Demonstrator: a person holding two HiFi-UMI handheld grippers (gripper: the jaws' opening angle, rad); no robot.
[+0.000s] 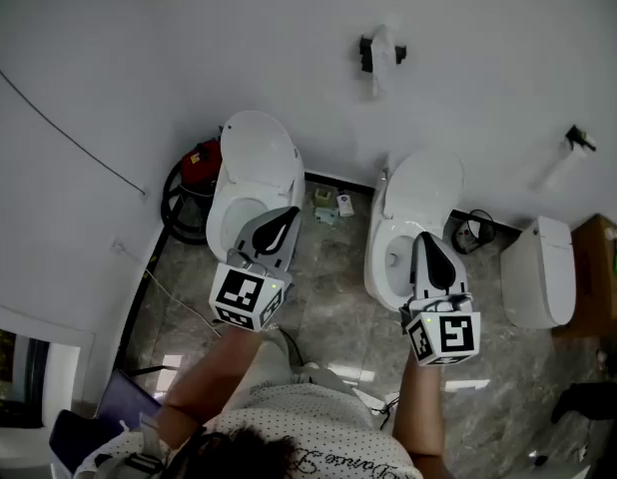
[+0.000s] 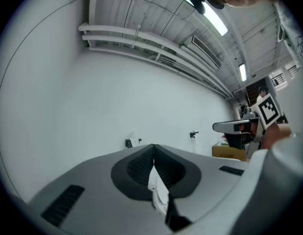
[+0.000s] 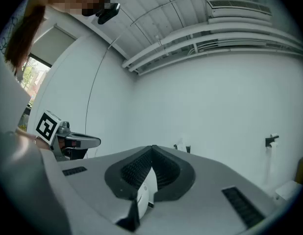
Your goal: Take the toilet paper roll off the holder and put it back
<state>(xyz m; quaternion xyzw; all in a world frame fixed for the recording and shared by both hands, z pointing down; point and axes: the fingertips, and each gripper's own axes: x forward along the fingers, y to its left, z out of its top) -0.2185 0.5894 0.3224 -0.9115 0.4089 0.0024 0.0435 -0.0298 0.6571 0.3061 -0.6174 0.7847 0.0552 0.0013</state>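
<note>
Currently gripping nothing: jaws of left gripper point(image 1: 285, 218) and right gripper point(image 1: 425, 239) pressed together, both well apart from the holder point(image 1: 367, 54). Toilet paper roll point(image 1: 382, 52) hanging on that holder, loose end trailing just beneath it.

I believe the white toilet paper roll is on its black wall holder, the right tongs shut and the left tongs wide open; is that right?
Not quite: the left tongs are shut too, as the left gripper view shows. The white toilet paper roll is on its black wall holder, and the right tongs are shut.
</note>
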